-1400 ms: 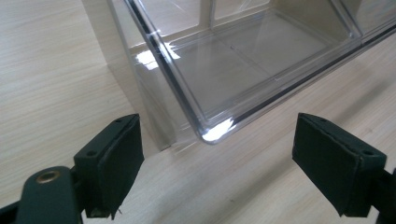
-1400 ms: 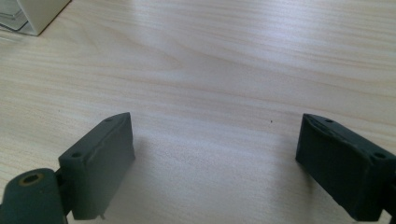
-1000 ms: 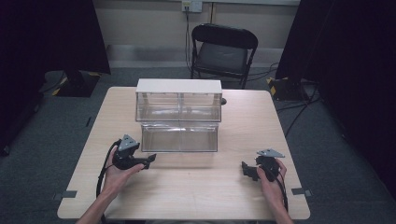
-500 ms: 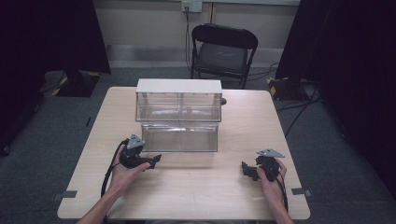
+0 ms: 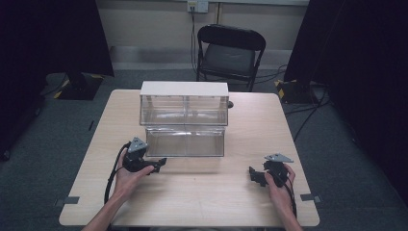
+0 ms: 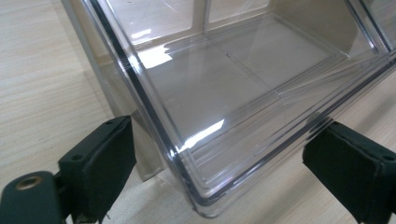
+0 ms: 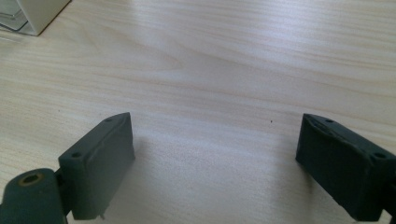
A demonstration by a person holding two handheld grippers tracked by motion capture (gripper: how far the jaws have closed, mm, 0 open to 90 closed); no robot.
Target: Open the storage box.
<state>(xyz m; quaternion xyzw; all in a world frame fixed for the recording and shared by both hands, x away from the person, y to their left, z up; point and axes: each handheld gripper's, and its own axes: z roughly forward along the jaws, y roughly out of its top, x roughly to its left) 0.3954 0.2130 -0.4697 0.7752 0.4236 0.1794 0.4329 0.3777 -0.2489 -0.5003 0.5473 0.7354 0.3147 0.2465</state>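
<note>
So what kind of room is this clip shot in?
Probably a lab or studio set up for recording: black curtains on both sides, a lone wooden table on grey carpet, a folding chair and loose cables.

Curtained lab: folding chair (image 5: pixel 230 50), cables (image 5: pixel 308 113)

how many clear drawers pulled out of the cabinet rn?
1. The lower clear drawer is pulled out toward the person, its corner between the left gripper's open jaws. The upper row looks pushed in.
</note>
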